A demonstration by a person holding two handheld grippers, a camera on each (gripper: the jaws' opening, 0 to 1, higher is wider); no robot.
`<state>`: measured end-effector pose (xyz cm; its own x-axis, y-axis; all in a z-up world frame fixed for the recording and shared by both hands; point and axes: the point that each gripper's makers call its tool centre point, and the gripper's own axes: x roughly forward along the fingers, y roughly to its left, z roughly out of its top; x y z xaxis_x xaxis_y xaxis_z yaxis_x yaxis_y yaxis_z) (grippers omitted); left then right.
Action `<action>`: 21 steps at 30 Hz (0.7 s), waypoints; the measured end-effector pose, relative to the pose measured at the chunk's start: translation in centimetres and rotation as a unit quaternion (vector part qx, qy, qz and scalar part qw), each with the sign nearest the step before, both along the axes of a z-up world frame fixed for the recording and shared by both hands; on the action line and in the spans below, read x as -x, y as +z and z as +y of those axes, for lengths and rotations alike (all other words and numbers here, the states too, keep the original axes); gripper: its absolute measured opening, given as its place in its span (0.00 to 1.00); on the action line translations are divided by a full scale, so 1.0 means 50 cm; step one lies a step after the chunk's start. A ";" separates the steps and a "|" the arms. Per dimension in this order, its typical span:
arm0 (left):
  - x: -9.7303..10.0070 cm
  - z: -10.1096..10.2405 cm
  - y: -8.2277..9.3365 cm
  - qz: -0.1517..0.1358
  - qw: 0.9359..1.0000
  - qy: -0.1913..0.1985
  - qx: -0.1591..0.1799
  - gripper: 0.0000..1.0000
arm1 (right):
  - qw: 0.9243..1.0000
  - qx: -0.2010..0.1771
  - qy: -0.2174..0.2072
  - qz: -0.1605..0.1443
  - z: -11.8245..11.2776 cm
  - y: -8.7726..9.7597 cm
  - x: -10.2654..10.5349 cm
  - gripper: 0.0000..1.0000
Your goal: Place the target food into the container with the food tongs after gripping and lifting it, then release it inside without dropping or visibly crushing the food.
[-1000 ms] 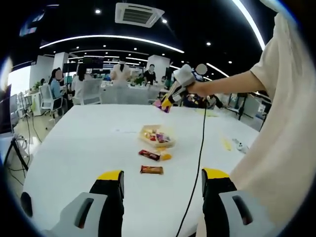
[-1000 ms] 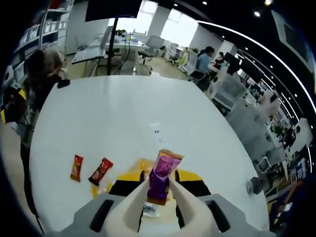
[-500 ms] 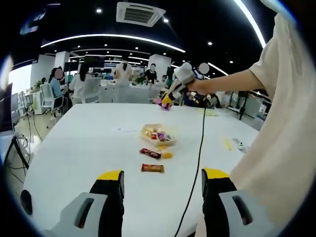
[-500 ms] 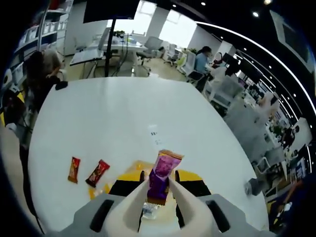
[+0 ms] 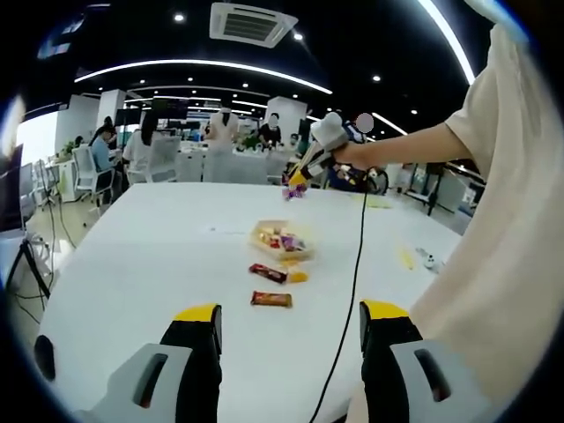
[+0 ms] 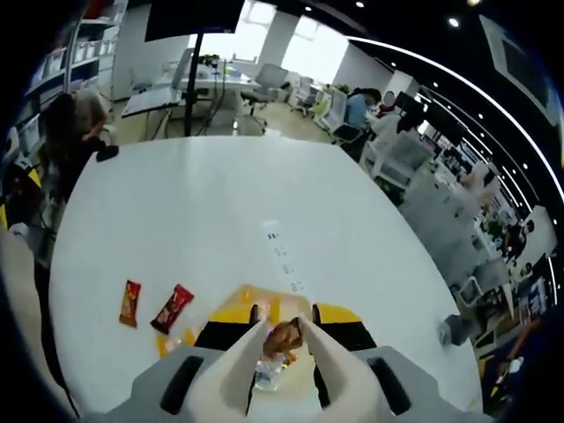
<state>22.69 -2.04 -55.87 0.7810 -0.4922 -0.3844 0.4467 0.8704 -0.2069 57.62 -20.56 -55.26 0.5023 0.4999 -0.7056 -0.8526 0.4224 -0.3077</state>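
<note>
A hand holds my right gripper (image 5: 310, 163) high over the white table (image 5: 150, 264). It is shut on white food tongs (image 6: 242, 361). A purple candy packet (image 6: 284, 337) sits low between the tong tips (image 5: 298, 179); I cannot tell whether it is still pinched. Straight below stands the clear container (image 5: 280, 242) with several sweets in it, mostly hidden under the tongs in the right gripper view. My left gripper (image 5: 286, 339) is open and holds nothing, near the table's front edge.
Two red snack bars (image 5: 267, 274) (image 5: 270, 300) and a yellow sweet (image 5: 297, 277) lie in front of the container. A black cable (image 5: 357, 264) hangs from the right gripper. The person's arm and shirt (image 5: 502, 220) fill the right side. Chairs and people stand beyond the table.
The purple packet stood upright between the tong tips; now it is lower, smaller and tilted. The left gripper has stayed where it was.
</note>
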 end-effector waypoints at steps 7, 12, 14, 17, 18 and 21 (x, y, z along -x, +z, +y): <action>-0.002 0.001 0.000 0.000 1.000 -0.001 -0.001 0.63 | 1.000 -0.002 -0.001 -0.002 0.000 0.000 0.000 0.24; -0.002 -0.004 0.002 -0.001 1.000 -0.003 0.000 0.63 | 1.000 -0.004 -0.002 -0.001 -0.005 0.001 0.003 0.24; -0.001 -0.005 0.001 -0.001 1.000 -0.004 0.000 0.63 | 1.000 -0.005 -0.001 0.000 -0.006 0.000 0.006 0.24; -0.001 -0.007 0.001 0.000 1.000 -0.005 0.000 0.63 | 1.000 -0.004 0.001 0.002 -0.006 -0.003 0.010 0.24; 0.000 -0.008 0.002 -0.001 1.000 -0.005 0.000 0.63 | 1.000 -0.004 0.002 0.003 -0.005 -0.005 0.013 0.24; 0.000 -0.008 0.003 -0.001 1.000 -0.006 0.000 0.63 | 1.000 -0.004 0.005 0.006 -0.003 -0.008 0.021 0.24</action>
